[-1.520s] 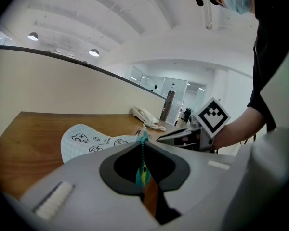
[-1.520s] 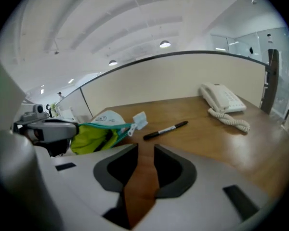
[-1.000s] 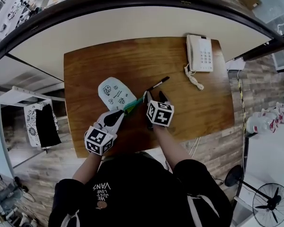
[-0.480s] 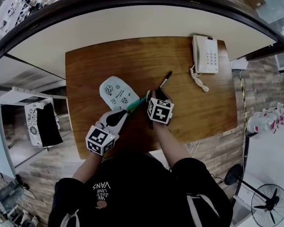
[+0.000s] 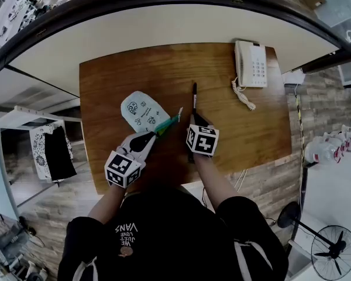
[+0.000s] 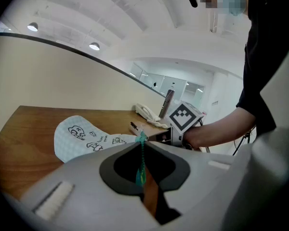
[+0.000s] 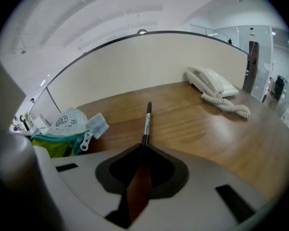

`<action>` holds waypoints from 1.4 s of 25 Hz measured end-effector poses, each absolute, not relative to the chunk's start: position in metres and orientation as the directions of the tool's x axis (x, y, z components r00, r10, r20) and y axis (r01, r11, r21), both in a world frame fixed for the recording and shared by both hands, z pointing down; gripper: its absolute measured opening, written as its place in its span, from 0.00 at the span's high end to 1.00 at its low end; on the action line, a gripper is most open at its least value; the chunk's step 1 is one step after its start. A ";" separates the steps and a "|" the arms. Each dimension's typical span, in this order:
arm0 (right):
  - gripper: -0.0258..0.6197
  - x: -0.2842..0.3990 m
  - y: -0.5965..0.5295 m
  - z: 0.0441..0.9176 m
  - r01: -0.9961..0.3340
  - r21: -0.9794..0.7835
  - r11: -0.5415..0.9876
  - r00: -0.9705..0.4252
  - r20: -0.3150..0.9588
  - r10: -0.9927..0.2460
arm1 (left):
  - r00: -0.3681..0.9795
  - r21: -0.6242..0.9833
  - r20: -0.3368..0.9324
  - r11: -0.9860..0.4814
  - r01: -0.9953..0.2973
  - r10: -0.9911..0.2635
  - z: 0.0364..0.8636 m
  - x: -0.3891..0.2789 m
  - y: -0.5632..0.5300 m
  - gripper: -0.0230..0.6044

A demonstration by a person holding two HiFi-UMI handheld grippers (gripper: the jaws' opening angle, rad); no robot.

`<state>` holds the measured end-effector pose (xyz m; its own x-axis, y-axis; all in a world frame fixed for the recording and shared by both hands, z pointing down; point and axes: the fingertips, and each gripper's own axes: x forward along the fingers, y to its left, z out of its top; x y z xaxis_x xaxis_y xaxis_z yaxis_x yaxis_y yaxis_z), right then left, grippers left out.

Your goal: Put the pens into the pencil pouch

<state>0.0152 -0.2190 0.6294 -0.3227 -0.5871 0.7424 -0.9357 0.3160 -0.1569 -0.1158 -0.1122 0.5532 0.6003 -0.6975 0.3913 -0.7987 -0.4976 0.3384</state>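
A white printed pencil pouch (image 5: 143,112) lies on the wooden desk (image 5: 123,75), its teal zipper mouth (image 7: 58,139) open toward me. My left gripper (image 5: 154,134) is shut on the teal zipper edge (image 6: 142,143) at the pouch's near end. A black pen (image 5: 194,97) points straight away from me across the desk. My right gripper (image 5: 194,120) has just been closing and is shut on the pen's near end. In the right gripper view the pen (image 7: 146,120) sticks out forward from the jaw tips (image 7: 143,146), right of the pouch (image 7: 70,121).
A white desk phone (image 5: 249,64) with a coiled cord (image 5: 241,96) sits at the desk's far right corner. A pale curved partition (image 5: 164,25) runs behind the desk. The zipper pull (image 7: 85,141) hangs at the pouch mouth.
The pen swung from pointing up-right to pointing straight away. The right gripper's jaws closed on its near end. The left gripper kept its hold on the pouch.
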 end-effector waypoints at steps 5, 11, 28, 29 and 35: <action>0.88 0.019 -0.187 0.615 -0.907 -0.194 0.373 -0.388 0.728 -0.565 | 0.578 0.319 0.393 -0.483 -0.815 -0.715 0.552 -0.116 -0.114 0.92; 0.88 0.021 -0.139 0.594 -0.868 -0.242 0.434 -0.465 0.705 -0.536 | 0.544 0.296 0.386 -0.458 -0.838 -0.745 0.547 -0.115 -0.114 0.92; 0.88 0.012 -0.044 0.571 -0.708 -0.269 0.653 -0.614 0.690 -0.382 | 0.543 0.236 0.367 -0.489 -0.840 -0.756 0.542 -0.090 -0.113 0.92; 0.88 0.011 -0.042 0.572 -0.701 -0.270 0.660 -0.618 0.692 -0.373 | 0.550 0.233 0.365 -0.499 -0.835 -0.751 0.542 -0.087 -0.112 0.92; 0.88 0.001 -0.046 0.576 -0.666 -0.274 0.694 -0.631 0.704 -0.327 | 0.604 0.234 0.369 -0.558 -0.796 -0.707 0.542 -0.072 -0.101 0.92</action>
